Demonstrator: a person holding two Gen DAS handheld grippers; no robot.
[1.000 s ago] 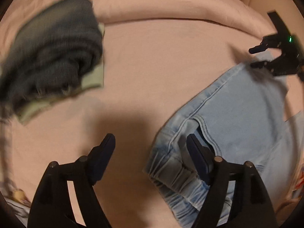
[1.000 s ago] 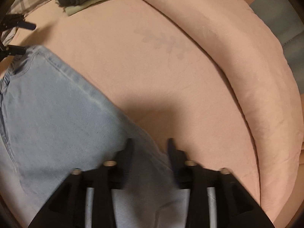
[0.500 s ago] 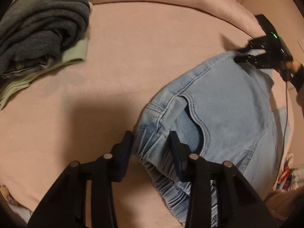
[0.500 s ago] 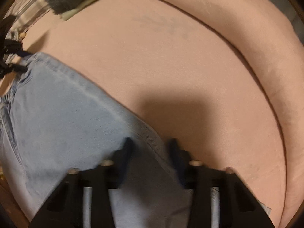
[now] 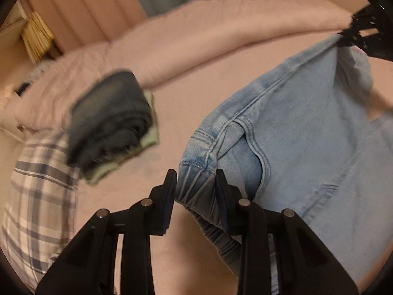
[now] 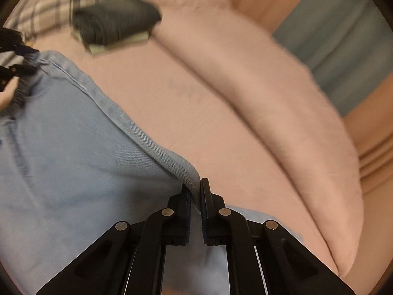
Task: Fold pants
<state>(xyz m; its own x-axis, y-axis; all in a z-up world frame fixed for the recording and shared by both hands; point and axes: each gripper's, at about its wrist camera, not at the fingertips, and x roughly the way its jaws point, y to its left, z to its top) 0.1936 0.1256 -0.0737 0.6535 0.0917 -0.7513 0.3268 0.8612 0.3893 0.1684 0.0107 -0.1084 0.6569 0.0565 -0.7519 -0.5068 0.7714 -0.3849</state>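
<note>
Pants stretched btwn claws: waistband pinched in closing left claw, edge in closing right claw.

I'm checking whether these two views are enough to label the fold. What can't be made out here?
- Light blue jeans: legs and hems, cut off by the lower and right edges in the left wrist view.
- Dark folded stack: what garments it holds, blurred in both views.
- Fabric between the closing right tongs: layer count, hidden by the pads.
- Waistband inside the closing left tongs: shadowed.
</note>
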